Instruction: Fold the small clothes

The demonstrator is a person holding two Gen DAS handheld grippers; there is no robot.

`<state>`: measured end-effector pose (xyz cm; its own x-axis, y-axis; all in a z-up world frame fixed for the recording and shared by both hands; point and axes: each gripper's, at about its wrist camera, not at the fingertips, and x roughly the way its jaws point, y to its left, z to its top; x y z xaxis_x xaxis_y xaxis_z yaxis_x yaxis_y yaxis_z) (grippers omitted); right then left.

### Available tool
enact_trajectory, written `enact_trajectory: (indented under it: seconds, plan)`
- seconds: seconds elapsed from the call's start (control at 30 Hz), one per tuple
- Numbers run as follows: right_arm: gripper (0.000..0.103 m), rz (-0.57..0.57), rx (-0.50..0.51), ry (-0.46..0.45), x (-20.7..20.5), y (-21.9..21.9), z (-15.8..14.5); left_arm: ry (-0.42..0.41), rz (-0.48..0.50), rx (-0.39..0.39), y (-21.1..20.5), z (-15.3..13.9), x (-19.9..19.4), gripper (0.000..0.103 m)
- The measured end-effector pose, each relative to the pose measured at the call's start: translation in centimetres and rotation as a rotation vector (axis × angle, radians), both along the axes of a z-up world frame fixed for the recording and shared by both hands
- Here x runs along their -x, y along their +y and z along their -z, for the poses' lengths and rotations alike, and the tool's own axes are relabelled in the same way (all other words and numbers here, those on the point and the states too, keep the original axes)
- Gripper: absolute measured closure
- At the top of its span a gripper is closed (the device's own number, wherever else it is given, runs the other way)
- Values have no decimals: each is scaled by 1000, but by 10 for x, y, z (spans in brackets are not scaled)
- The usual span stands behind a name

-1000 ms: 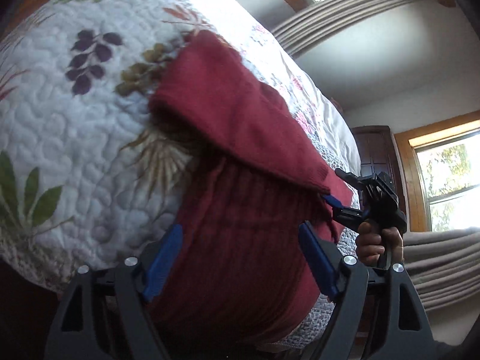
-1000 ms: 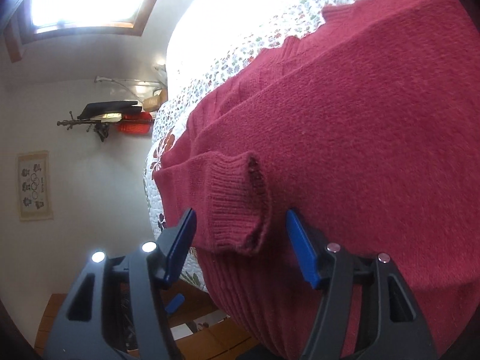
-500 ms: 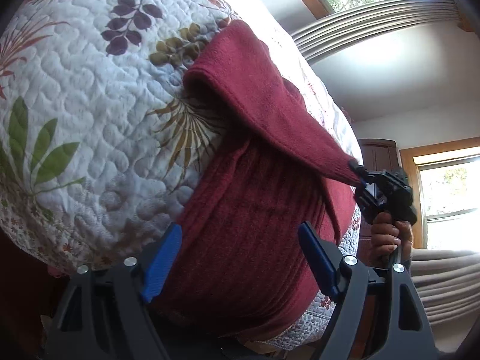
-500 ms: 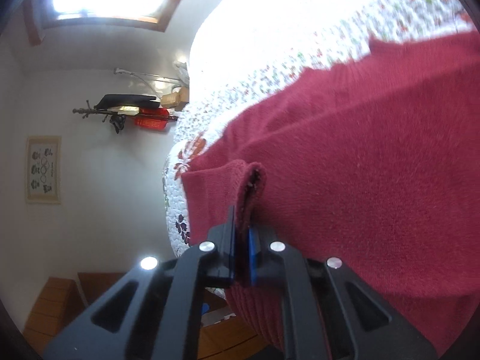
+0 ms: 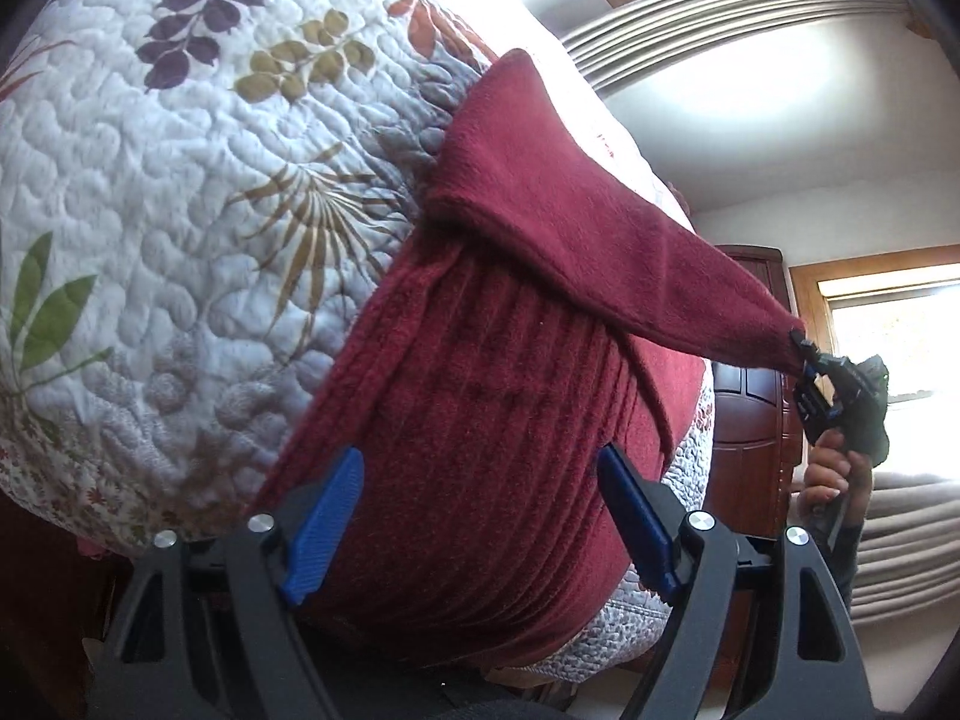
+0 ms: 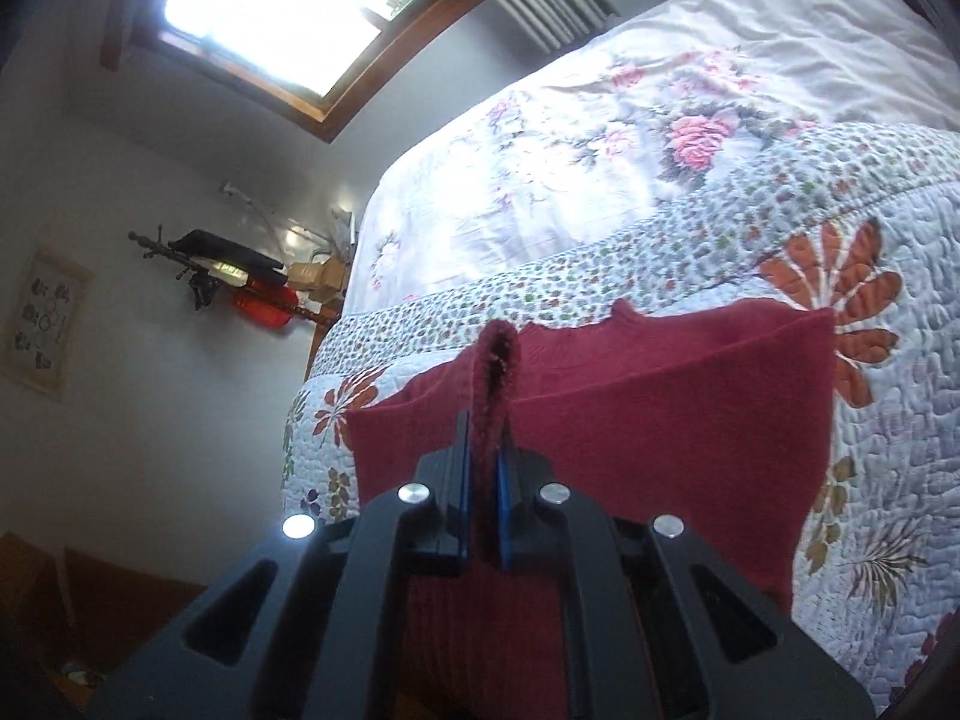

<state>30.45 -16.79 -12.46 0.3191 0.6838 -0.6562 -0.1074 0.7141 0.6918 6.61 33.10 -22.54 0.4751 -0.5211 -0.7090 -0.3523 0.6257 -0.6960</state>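
Note:
A dark red knitted sweater [image 5: 492, 420] lies on a leaf-patterned quilt [image 5: 180, 180] at the bed's edge. My left gripper [image 5: 480, 516] is open, its blue pads either side of the ribbed hem without pinching it. My right gripper [image 6: 486, 480] is shut on the sleeve cuff [image 6: 495, 360], lifted off the sweater body [image 6: 660, 432]. The left wrist view shows the sleeve [image 5: 600, 240] stretched taut from the shoulder out to the right gripper [image 5: 810, 372], with a hand [image 5: 834, 474] on its handle.
A floral sheet [image 6: 600, 150] covers the bed beyond the quilt [image 6: 870, 480]. A window [image 6: 270, 6] and a wall shelf with dark and red items [image 6: 240, 276] lie to the left. A dark wooden door [image 5: 756, 408] and pleated curtains [image 5: 900, 552] stand on the right.
My right gripper shut on the sleeve cuff, then lifted and pulled it away from the sweater body, stretching the sleeve. My left gripper stayed open at the hem.

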Motion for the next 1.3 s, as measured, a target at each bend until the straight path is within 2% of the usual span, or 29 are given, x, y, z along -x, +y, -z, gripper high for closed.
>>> enact_trajectory:
  seconds: [0.33,0.57,0.97,1.03,1.07,1.1,1.3]
  plan:
    - [97,156,20,153,9,-67,92,15,19,-4,-4,3,-13,23]
    - [97,174,20,223,11,-74,130,33,39,-6,-12,8,-25,22]
    - [97,189,1,249,15,-83,145,25,47,-8,-18,6,-26,22]
    - [88,197,-46,275,17,-88,151,23,44,-8,-19,6,-25,22]
    - [78,213,-65,290,19,-92,153,22,43,-9,-19,5,-24,22]
    - [73,227,-80,297,21,-96,154,20,42,-10,-20,4,-23,22]
    - [75,202,-86,314,33,-100,159,20,37,-18,-24,2,-18,22]
